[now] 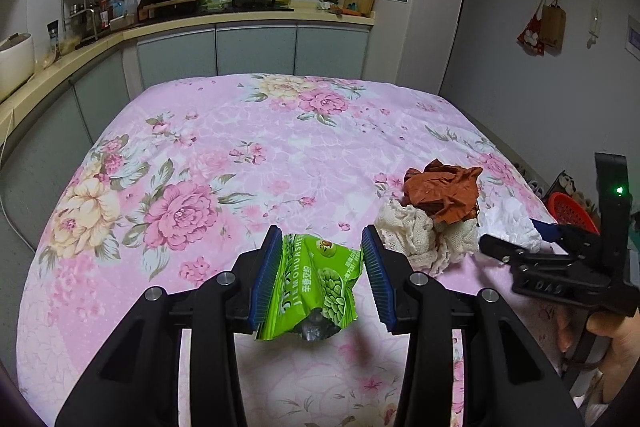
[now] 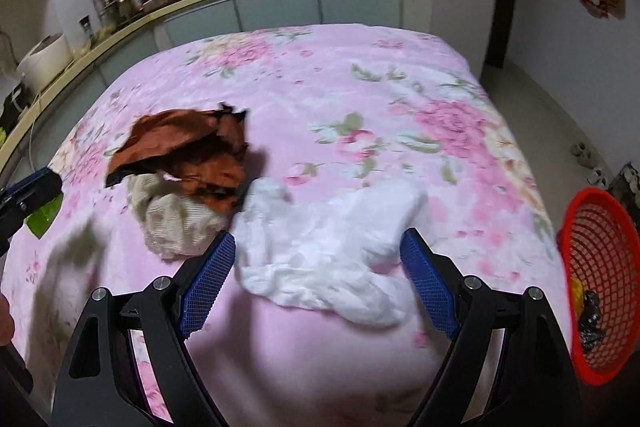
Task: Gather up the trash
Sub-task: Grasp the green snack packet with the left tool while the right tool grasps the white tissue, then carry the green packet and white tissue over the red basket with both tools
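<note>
My left gripper point(image 1: 322, 273) is clamped on a crumpled green snack packet point(image 1: 316, 287), which hangs between the blue pads clear of the pink floral cloth point(image 1: 224, 147) on the table. My right gripper point(image 2: 316, 275) stands wide open, holding nothing, its fingers either side of a white crumpled tissue point(image 2: 332, 255) lying on the cloth. Beside the tissue, a rust-brown paper wad point(image 2: 188, 155) sits on a cream netted rag point(image 2: 176, 223); the red basket point(image 2: 600, 267) at the table's right edge holds dark scraps.
</note>
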